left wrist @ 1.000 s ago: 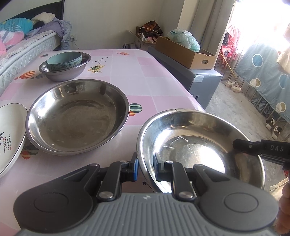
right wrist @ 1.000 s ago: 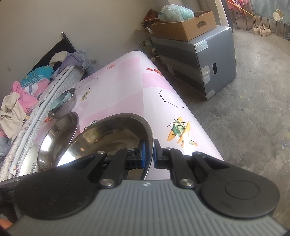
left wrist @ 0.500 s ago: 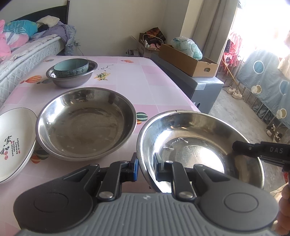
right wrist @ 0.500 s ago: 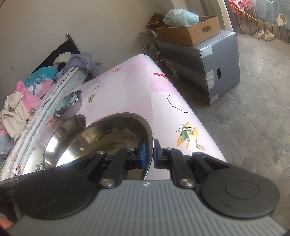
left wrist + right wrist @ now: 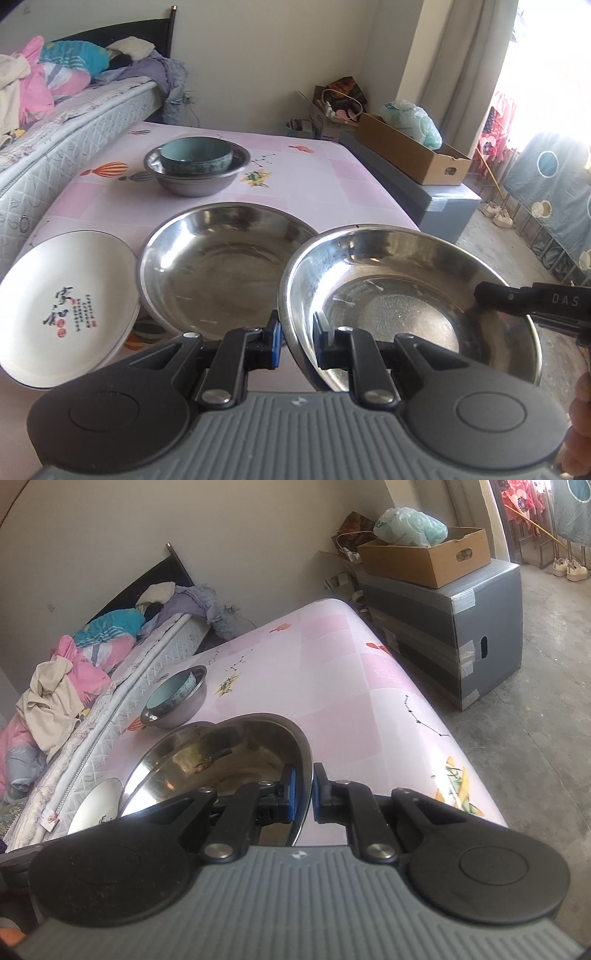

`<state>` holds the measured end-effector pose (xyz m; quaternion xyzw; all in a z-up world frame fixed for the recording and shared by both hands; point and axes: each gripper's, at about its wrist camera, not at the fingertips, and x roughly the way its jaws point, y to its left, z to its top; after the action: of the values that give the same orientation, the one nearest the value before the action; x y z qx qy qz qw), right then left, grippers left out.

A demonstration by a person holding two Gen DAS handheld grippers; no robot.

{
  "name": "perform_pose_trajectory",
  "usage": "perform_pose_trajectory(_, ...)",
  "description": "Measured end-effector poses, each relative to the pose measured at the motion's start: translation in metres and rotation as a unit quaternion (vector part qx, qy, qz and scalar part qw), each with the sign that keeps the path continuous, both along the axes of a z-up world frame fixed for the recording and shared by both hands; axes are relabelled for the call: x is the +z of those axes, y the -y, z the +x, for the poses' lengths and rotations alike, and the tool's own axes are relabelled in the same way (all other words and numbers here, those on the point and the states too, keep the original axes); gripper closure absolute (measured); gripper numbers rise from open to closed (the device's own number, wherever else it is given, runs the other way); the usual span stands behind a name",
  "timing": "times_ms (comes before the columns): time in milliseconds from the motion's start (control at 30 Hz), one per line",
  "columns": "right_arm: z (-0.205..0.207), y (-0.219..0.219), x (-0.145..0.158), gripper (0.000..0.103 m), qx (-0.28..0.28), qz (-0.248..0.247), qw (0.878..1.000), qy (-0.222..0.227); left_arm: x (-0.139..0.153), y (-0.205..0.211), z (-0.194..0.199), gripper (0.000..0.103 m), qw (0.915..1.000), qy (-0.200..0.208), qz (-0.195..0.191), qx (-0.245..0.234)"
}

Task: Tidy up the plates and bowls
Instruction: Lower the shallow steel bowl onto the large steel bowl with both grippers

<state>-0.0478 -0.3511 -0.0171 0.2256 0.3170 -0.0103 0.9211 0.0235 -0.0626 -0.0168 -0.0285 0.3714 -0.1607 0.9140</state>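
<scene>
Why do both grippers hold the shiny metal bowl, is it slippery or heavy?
The metal bowl looks polished and smooth, so its thin rim could probably slip. That may be why the left gripper and right gripper each pinch the rim on different sides. It seems stiff and likely light, but wide, so one grip might let it tip.

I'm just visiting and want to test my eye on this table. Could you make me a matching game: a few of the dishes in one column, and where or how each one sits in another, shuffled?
Things:
1. teal bowl
2. white plate
3. steel basin
4. wide steel basin

States:
A. gripped at its rim from two sides, by the left gripper and the right gripper
B. nested inside a small steel bowl
C. has black writing and red stamps
D. resting between the plate and the gripped basin

Pairs: 1-B, 2-C, 3-A, 4-D
</scene>
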Motion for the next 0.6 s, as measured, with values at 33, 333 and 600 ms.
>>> perform_pose_trajectory(33, 0.004, -0.004, 0.001, 0.094, 0.004, 0.001, 1.000, 0.001, 0.001, -0.004, 0.002, 0.087, 1.0000, 0.001, 0.000, 0.005)
perform_pose_trajectory(333, 0.041, -0.046, 0.005, 0.094, 0.045, 0.001, 0.999, -0.001, 0.001, -0.043, 0.018, 0.087, 0.9988, -0.004, -0.001, 0.048)
perform_pose_trajectory(600, 0.068, -0.071, 0.001, 0.093, 0.067, 0.001, 0.998, -0.012, -0.003, -0.062, 0.031, 0.087, 0.9977, -0.010, -0.003, 0.067)
